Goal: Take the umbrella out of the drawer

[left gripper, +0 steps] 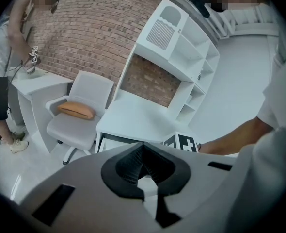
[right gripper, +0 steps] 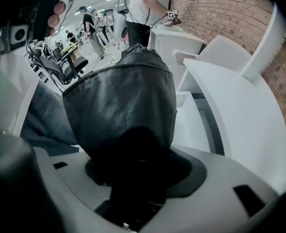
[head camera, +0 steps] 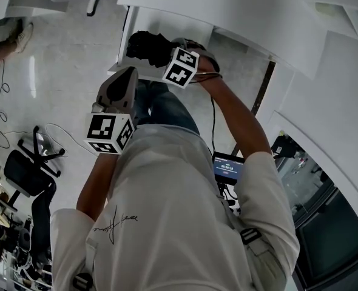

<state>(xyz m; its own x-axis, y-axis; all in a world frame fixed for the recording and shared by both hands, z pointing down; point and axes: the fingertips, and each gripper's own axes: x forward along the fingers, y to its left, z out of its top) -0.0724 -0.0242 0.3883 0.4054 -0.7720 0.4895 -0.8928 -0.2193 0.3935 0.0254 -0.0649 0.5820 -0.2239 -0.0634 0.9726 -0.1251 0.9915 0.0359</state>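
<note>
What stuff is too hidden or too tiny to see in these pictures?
- Fingers of the right gripper: right gripper view, the umbrella covers them.
- The umbrella's gripped end: right gripper view, lost in dark shadow.
- Writing on the small screen: head view, too tiny to read.

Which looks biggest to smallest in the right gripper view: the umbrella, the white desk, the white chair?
1. umbrella, though its nearness to the camera inflates it
2. white desk
3. white chair
</note>
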